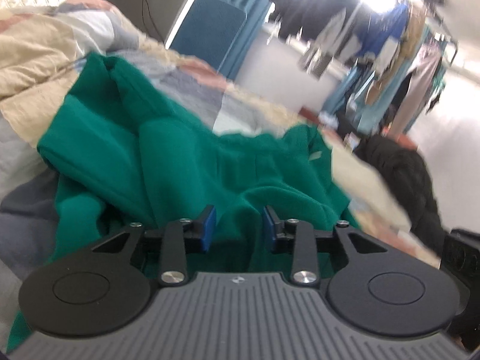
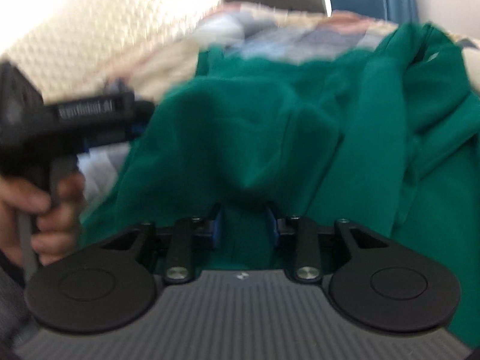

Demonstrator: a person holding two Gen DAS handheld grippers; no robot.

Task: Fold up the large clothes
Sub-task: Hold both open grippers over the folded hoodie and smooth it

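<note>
A green garment (image 1: 186, 156) lies crumpled in thick folds on a bed, over a patchwork quilt (image 1: 192, 87) of cream, grey-blue and pink panels. In the left wrist view the left tongs (image 1: 239, 229) sit low over the near edge of the cloth, their blue pads (image 1: 209, 228) standing apart with a ridge of green fabric rising in the gap between them; the cloth fills that gap, but whether the pads actually press on it cannot be told. In the right wrist view, which is blurred, the right tongs (image 2: 245, 223) are likewise spread partway, their blue pads (image 2: 216, 222) flanking a fold of the same green garment (image 2: 270, 126) that bunches up just ahead of them; whether they grip it cannot be told either. At the left of that view the other tool shows side-on, a black body with white lettering too smeared to read, held by the person's left hand (image 2: 39, 207) with fingers wrapped around its grey handle, its front end touching the edge of the green cloth. Beyond the bed stand a blue chair back (image 1: 210, 33), a rack of hanging clothes (image 1: 390, 57) and a dark jacket (image 1: 402, 177) heaped beside the bed.
</note>
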